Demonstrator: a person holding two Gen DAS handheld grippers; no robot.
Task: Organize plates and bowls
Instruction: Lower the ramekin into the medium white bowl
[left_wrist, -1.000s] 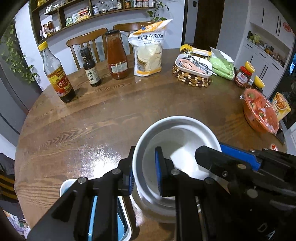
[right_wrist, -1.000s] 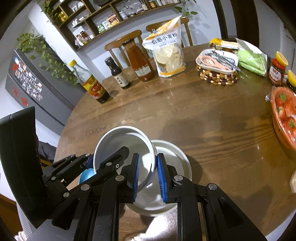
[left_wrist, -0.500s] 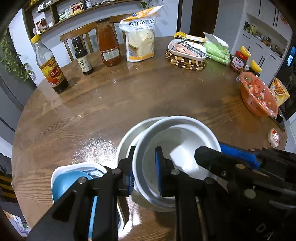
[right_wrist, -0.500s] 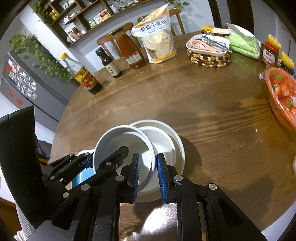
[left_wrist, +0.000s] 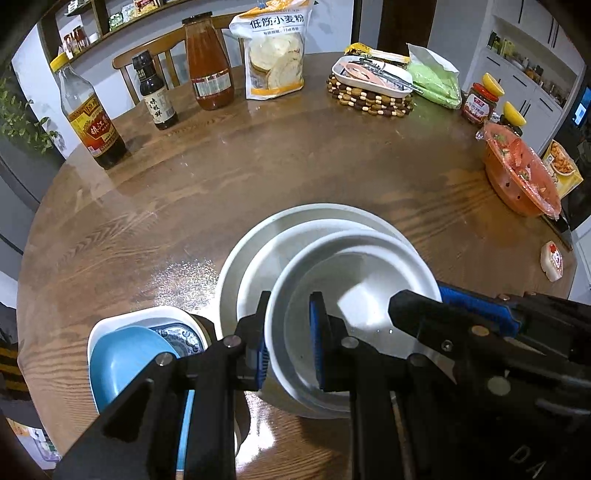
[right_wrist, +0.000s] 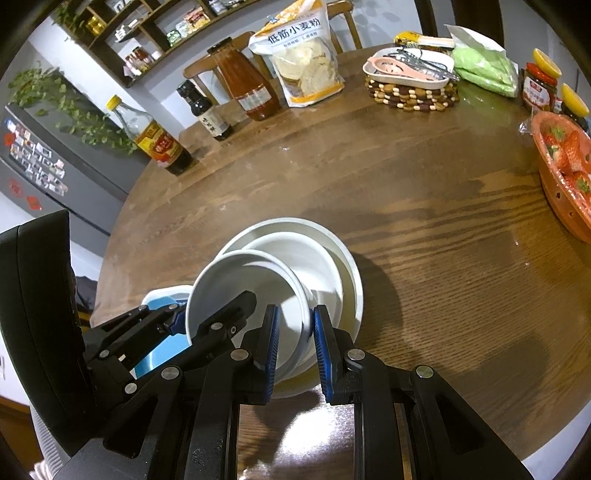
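On the round wooden table (left_wrist: 258, 177), both the left gripper (left_wrist: 288, 343) and right gripper (right_wrist: 295, 347) have their jaws clamped on the white bowl's (left_wrist: 354, 295) rim, above the stacked white dishes (left_wrist: 258, 258).

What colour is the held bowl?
White bowl, clearest in the left wrist view.

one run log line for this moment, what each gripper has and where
left gripper: shut on white bowl rim | right gripper: shut on opposite rim | bowl: tilted over white plate | blue bowl: beside
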